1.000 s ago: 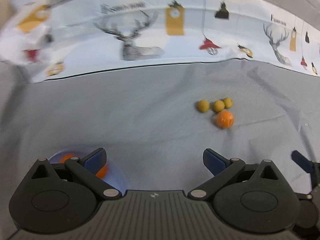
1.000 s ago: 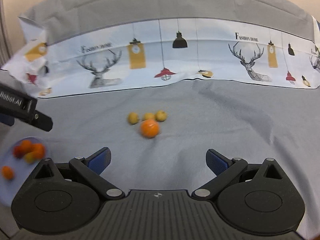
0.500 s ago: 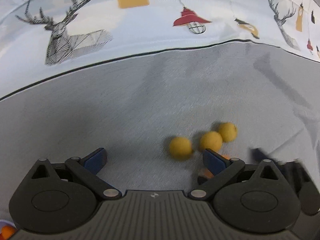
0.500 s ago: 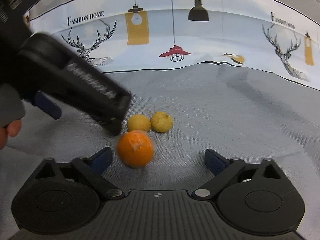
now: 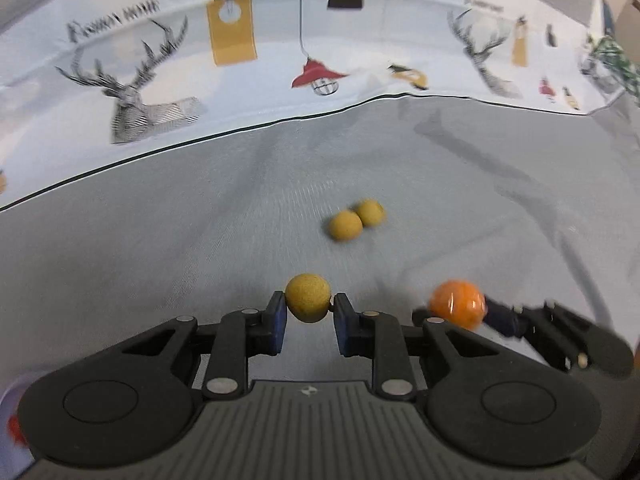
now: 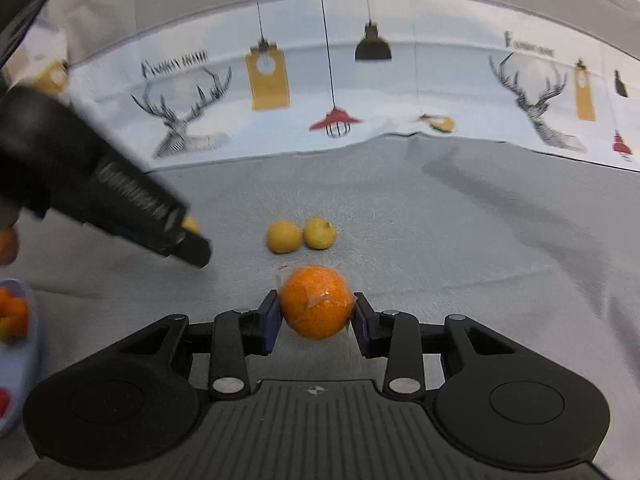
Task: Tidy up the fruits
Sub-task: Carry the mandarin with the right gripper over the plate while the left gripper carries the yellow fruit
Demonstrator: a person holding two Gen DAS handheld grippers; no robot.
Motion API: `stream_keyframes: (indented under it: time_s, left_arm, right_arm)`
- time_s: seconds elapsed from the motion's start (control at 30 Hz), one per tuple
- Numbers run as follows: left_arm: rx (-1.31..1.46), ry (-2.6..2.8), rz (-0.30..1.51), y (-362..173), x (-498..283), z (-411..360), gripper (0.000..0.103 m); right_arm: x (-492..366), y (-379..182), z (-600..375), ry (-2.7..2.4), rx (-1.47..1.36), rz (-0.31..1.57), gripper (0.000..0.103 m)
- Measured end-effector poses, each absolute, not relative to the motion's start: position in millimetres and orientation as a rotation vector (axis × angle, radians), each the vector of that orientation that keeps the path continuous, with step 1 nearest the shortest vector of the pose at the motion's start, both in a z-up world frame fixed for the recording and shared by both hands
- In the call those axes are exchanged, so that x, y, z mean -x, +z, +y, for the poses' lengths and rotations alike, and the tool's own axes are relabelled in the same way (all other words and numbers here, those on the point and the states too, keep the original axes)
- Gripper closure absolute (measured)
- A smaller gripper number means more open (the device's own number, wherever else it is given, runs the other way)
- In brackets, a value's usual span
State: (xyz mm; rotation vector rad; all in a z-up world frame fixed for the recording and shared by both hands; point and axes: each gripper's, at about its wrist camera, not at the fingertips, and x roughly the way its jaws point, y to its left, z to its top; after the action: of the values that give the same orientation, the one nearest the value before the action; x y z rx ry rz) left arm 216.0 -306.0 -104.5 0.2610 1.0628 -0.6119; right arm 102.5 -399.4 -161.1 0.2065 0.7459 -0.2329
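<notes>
**Operator:** Both tongs are loaded. My left tongs [image 5: 308, 306] are clamped on a small yellow fruit [image 5: 308, 297], pinched right at the pad tips at about 12 o'clock from the camera. My right tongs [image 6: 316, 312] are closed around the orange [image 6: 317, 302], which seems to have a clear film wrap on it.

**Observer:** What's left on the surface [image 5: 200, 248]?

**Operator:** Two yellow fruits [image 6: 301, 235], touching each other, just past the orange at 12 o'clock in the right view. The plate [image 6: 18, 354] with the sorted fruit sits at 9 o'clock, down at the left edge, and it already looks fairly full.

**Observer:** Where could this go wrong?

**Operator:** First, the yellow one. It's round and held only by the tips, so a quick swing toward the plate could squirt it out. Second, the wrap on the orange is slick, and the pads may slide on it. Third, both arms are close together: the left tool crosses the right view at 10 o'clock, and both have to head for 9 o'clock, so they could knock each other. The frames are blurred, so I can't tell how deep either grip sits. And dropping onto a crowded plate may roll fruit off the rim.
</notes>
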Motion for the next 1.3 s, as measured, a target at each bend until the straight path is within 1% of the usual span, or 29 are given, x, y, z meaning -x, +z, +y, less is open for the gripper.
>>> stream_keyframes:
  time_s: [0.13,0.33,0.5,0.7,1.0,1.3]
  left_arm:
    - [-0.237,-0.599,1.035,-70,-162,-261,0.076]
    - [-0.192,-0.545,1.034,-32,-103,-189,0.076]
    - [-0.175,-0.484,1.03,-12,-63,-130,0.076]
    - [-0.137,-0.4,1.024,-2,-20,-65,0.076]
    - [-0.055,-0.347,0.984,8,18,-16,0.076]
    - [-0.024,-0.351,0.949,17,28,-6,0.076]
  right_arm:
    - [-62,-129,-382,-0.204,-0.21,0.72,0.064]
    - [-5,-83,-334,-0.105,-0.201,0.713,0.064]
    - [31,-49,-285,0.006,-0.219,0.71,0.064]
    - [60,-23,-226,0.138,-0.205,0.7,0.064]
    - [88,-7,-175,0.211,-0.091,0.676,0.064]
    - [97,2,-164,0.214,-0.04,0.651,0.064]
